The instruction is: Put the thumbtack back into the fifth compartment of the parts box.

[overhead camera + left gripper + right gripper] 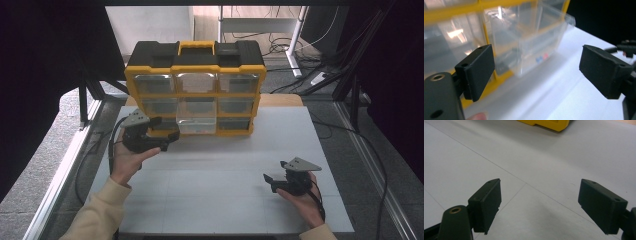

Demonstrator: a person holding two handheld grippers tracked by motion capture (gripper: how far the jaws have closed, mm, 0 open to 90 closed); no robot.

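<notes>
drawer: the clear plastic drawer [197,124] in the bottom row, middle column of the yellow and black parts cabinet [195,64] sits pulled out toward the person, so it sticks out past the cabinet's front onto the white tabletop [220,200]
inside: a couple of small red and blue bits [541,57] near its front wall, too blurry to say what they are
left gripper [170,138]: right at the cabinet's lower left, fingers spread wide, nothing between them
which way: in the left gripper view the drawer front [539,53] lies straight ahead between the fingers [477,70], a bit toward the far side, not touching
right gripper [269,180]: well apart from the cabinet, low over the tabletop, fingers gaping too, empty
nearer hand: left by a lot, so I'd guess it's the one that deals with the drawer
drawer axis: runs front to back, out of the cabinet toward the person
</notes>
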